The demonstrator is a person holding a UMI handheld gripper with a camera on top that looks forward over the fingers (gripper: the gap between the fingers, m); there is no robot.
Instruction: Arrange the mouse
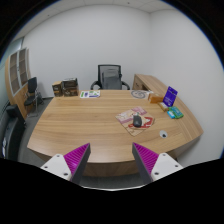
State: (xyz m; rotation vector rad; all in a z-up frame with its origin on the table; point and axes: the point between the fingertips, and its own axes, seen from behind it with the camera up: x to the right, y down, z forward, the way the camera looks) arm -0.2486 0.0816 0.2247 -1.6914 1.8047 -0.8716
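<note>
Fingers (pixel 112 160) are hanging wide apart over the near edge of the wooden surface (pixel 85 125), gripping nothing. Mouse (pixel 137 121) is lying well beyond them, on a mat (pixel 143 119) toward the right side. Chair (pixel 109 77) is standing behind the surface's far edge.

- The mouse (pixel 137 121) you are after is small and dark, lying flat on a pale mat (pixel 133 118) with red markings.
- You will find that mat on the wooden table (pixel 80 125), well beyond your fingers and a little toward the right one.
- From here you cannot make out which way the mouse points.
</note>
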